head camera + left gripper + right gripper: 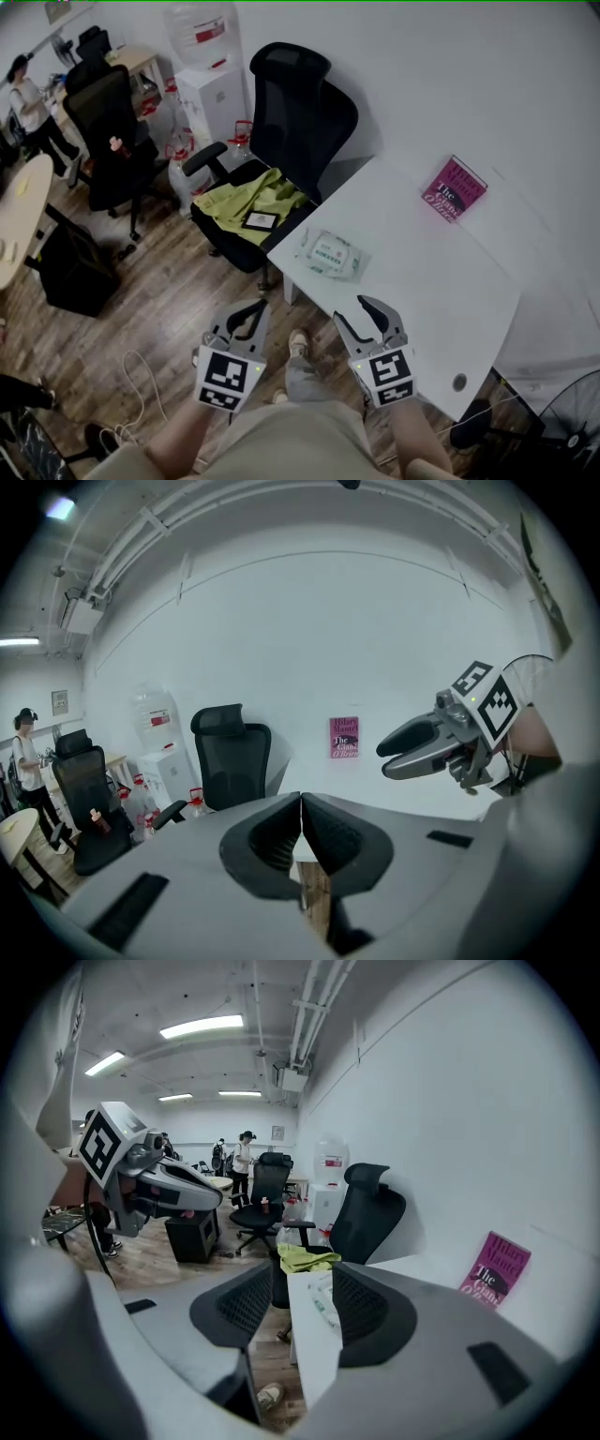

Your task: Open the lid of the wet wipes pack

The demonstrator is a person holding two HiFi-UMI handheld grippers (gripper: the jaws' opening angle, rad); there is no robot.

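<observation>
Tongs are held near the edge of the white tabletop (pixel 441 281), the left tongs (pixel 253 309) closed and empty, the right tongs (pixel 356 311) parted and empty, while the white plastic wet wipes pack (pixel 330 254) is laid flat near the corner by a black office chair (pixel 291 112), well apart from a magenta book (pixel 454 188).

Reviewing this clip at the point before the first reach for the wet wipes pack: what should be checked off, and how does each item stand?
1. Wet wipes pack lies flat on the white table, near its edge: ok.
2. Lid faces up and is closed: cannot tell, too small in the head view.
3. Right gripper has its jaws apart with nothing held between them: ok.
4. Left gripper is ready to grasp: not ok, its jaws are together.
5. Space around the pack is free, and the pink book lies well away from it: ok.
6. Grippers are positioned at the pack: not ok, both are held short of the table.
</observation>
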